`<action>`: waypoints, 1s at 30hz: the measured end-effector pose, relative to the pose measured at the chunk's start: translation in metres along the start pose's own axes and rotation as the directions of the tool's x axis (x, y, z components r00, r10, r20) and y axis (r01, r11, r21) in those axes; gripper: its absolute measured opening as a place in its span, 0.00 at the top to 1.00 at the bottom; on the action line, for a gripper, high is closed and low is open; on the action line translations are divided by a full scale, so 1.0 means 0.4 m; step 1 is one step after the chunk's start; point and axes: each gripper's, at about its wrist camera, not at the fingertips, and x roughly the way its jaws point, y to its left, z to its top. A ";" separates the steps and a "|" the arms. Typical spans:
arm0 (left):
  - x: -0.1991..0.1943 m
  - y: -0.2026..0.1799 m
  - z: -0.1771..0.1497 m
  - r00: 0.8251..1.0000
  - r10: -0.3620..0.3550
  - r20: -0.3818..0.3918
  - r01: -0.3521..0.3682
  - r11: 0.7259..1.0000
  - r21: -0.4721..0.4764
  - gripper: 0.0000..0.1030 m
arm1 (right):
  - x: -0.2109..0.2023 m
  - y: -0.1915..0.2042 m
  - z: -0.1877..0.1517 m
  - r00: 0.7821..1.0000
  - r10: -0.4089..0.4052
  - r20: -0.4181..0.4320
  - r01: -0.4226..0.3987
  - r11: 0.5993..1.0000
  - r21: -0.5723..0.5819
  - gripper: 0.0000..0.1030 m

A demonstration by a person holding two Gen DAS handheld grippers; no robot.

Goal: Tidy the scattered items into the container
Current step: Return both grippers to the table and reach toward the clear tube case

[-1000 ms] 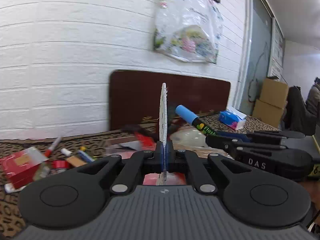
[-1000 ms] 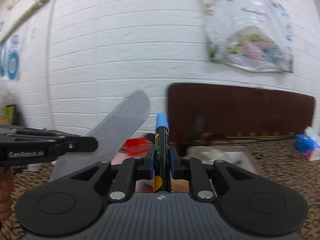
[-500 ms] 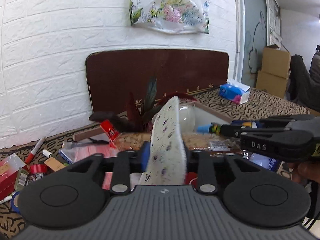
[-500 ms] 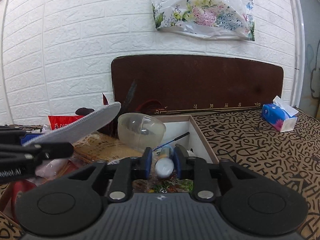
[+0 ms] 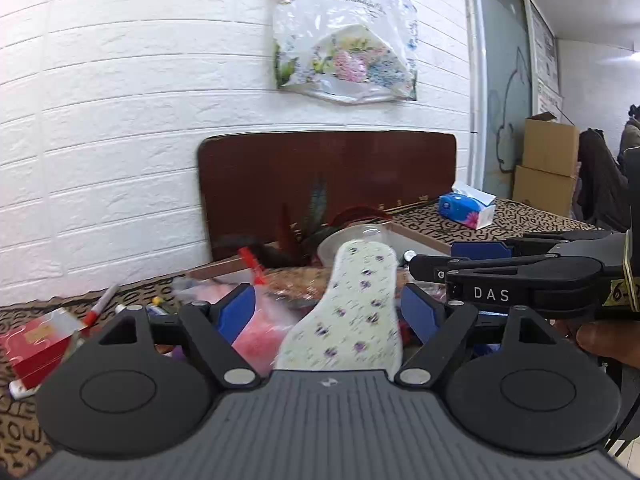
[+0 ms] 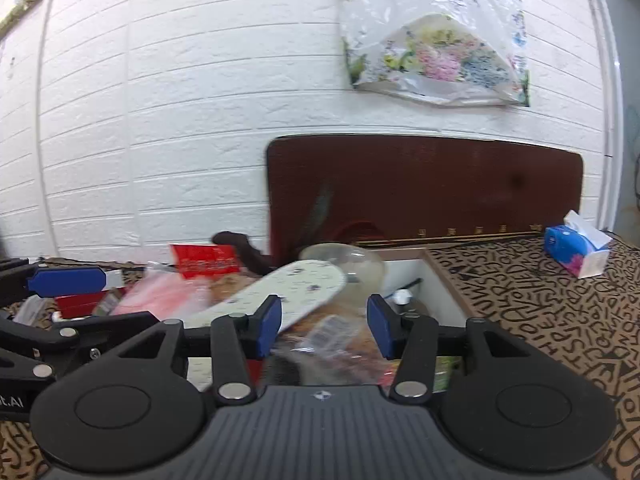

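Over the box (image 6: 436,280) both grippers look different from a second ago. The left gripper (image 5: 328,308) was clamped on the flowery insole (image 5: 352,308), which stood up edge-on between the pads; now its jaws are opening, the blue pads (image 5: 236,312) sit well apart and the insole lies tilted in the gap, with neither pad pressing on it. From the right wrist view the same insole (image 6: 280,288) slants across the pile in the box, with its toe end up by the clear plastic bowl (image 6: 352,260). The right gripper (image 6: 325,322) was pinching a blue-capped marker a second ago; that marker isn't between the fingers any more, and I can't tell for sure where it landed. Its jaws are opening too, nothing between them, just the heap of wrappers and packets below.

Around it: the box is stuffed, with pink plastic (image 6: 168,292), a red packet (image 6: 208,264) and the bowl all crowding the space. A dark wooden board (image 6: 424,188) leans on the white brick wall behind it, and a flowery plastic bag (image 6: 436,40) hangs above. A tissue pack (image 6: 576,246) sits well off to the right on the patterned tablecloth (image 6: 540,300). On the left side of the table there's still loose stuff outside the box: a red box (image 5: 36,344) and a red-capped pen (image 5: 102,304)
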 end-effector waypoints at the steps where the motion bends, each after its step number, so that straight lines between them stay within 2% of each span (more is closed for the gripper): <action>1: -0.016 0.009 -0.006 1.000 0.014 0.002 -0.014 1.000 0.001 0.19 | -0.005 0.016 -0.001 1.000 0.019 0.002 -0.019 1.000 -0.001 0.53; 5: -0.059 0.056 -0.039 0.997 0.079 -0.015 -0.079 0.997 -0.012 0.18 | -0.015 0.094 -0.007 0.995 0.103 -0.004 -0.103 0.994 -0.021 0.50; 8: -0.087 0.100 -0.077 0.988 0.149 -0.046 -0.150 0.988 -0.022 0.17 | -0.017 0.164 -0.014 0.984 0.177 -0.014 -0.177 0.983 -0.038 0.48; 13: -0.122 0.184 -0.131 0.958 0.263 -0.112 -0.270 0.961 -0.055 0.17 | 0.005 0.294 -0.031 0.957 0.285 -0.052 -0.289 0.953 -0.087 0.47; 15: -0.133 0.215 -0.145 0.941 0.312 -0.128 -0.321 0.945 -0.062 0.17 | 0.024 0.340 -0.040 0.946 0.316 -0.071 -0.322 0.941 -0.101 0.47; 19: -0.155 0.281 -0.171 0.899 0.412 -0.147 -0.425 0.902 -0.072 0.17 | 0.073 0.427 -0.058 0.918 0.377 -0.119 -0.390 0.915 -0.106 0.47; 21: -0.161 0.317 -0.180 0.872 0.464 -0.158 -0.480 0.874 -0.081 0.17 | 0.095 0.467 -0.070 0.906 0.398 -0.142 -0.414 0.903 -0.116 0.47; 26: -0.142 0.416 -0.202 0.778 0.594 -0.204 -0.621 0.777 -0.107 0.16 | 0.144 0.544 -0.093 0.885 0.426 -0.188 -0.453 0.881 -0.136 0.47; 28: -0.133 0.454 -0.208 0.745 0.630 -0.220 -0.662 0.738 -0.129 0.16 | 0.162 0.558 -0.096 0.881 0.431 -0.195 -0.459 0.878 -0.135 0.47; 30: -0.116 0.486 -0.216 0.719 0.650 -0.245 -0.690 0.711 -0.140 0.16 | 0.184 0.570 -0.099 0.879 0.432 -0.202 -0.462 0.877 -0.134 0.47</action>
